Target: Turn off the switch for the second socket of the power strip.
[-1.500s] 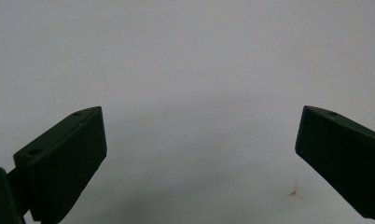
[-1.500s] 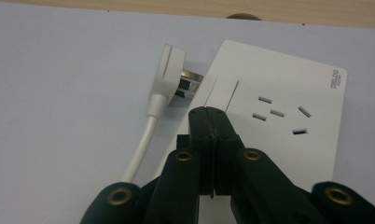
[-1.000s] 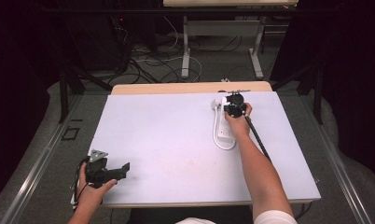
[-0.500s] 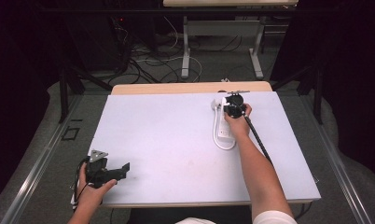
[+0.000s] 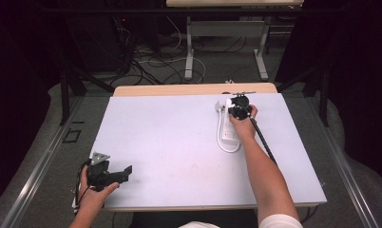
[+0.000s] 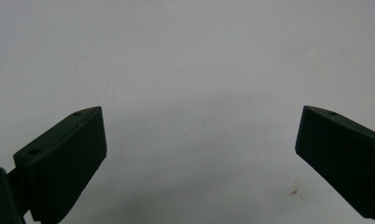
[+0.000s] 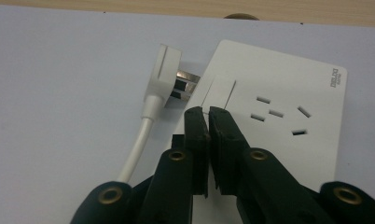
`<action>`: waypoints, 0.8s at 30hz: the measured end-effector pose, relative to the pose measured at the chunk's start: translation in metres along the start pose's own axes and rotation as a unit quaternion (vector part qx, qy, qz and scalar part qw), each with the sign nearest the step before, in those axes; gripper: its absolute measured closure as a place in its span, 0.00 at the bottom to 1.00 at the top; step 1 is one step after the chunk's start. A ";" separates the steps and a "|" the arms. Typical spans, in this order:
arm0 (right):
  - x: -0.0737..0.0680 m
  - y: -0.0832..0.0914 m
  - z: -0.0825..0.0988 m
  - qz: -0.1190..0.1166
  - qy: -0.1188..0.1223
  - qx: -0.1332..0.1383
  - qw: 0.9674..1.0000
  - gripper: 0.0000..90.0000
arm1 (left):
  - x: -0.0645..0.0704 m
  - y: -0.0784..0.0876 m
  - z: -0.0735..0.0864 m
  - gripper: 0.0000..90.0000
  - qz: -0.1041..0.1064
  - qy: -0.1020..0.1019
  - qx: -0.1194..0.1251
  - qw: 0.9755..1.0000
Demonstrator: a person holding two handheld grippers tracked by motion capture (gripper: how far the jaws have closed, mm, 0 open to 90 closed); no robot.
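Note:
A white power strip [image 5: 225, 129] lies on the far right part of the white table [image 5: 170, 137]. My right gripper [image 5: 238, 108] hangs over its far end. In the right gripper view the strip [image 7: 288, 135] shows a socket's slots [image 7: 276, 113] and a rectangular button [image 7: 218, 91]. My right gripper [image 7: 205, 112] points at the strip just below that button; its jaws have just been opening a hair, only a thin slit shows, and nothing is in it. The strip's own white plug [image 7: 164, 74] lies loose beside it, prongs toward its edge. My left gripper [image 5: 127, 171] stands open and empty [image 6: 199, 135].
The strip's white cord [image 5: 227, 146] loops toward the person along its near end. A wooden band [image 5: 194, 89] runs along the table's far edge. Table legs and cables [image 5: 189, 57] lie on the floor beyond. The right gripper's black cable [image 5: 262, 140] trails along the forearm.

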State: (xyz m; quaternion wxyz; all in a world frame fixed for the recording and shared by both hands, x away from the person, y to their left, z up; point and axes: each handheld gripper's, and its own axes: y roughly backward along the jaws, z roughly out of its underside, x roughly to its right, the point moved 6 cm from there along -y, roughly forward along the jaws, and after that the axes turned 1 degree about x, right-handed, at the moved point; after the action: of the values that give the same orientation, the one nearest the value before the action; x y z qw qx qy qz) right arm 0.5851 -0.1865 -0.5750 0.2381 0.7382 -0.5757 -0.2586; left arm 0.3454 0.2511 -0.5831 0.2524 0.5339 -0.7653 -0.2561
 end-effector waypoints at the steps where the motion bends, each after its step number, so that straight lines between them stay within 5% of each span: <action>1: 0.000 0.001 -0.001 0.001 -0.006 0.000 1.000 0.95 | 0.000 0.000 0.000 0.02 0.000 0.000 -0.001 1.000; 24: -0.001 0.014 -0.007 -0.014 0.009 0.004 1.000 0.77 | 0.000 -0.003 0.000 0.02 -0.003 0.004 0.002 1.000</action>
State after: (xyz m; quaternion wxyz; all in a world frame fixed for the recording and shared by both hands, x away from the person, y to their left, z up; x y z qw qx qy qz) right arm 0.5792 -0.1885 -0.5607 0.2371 0.7496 -0.5640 -0.2528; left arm 0.3479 0.2506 -0.5851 0.2542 0.5376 -0.7631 -0.2533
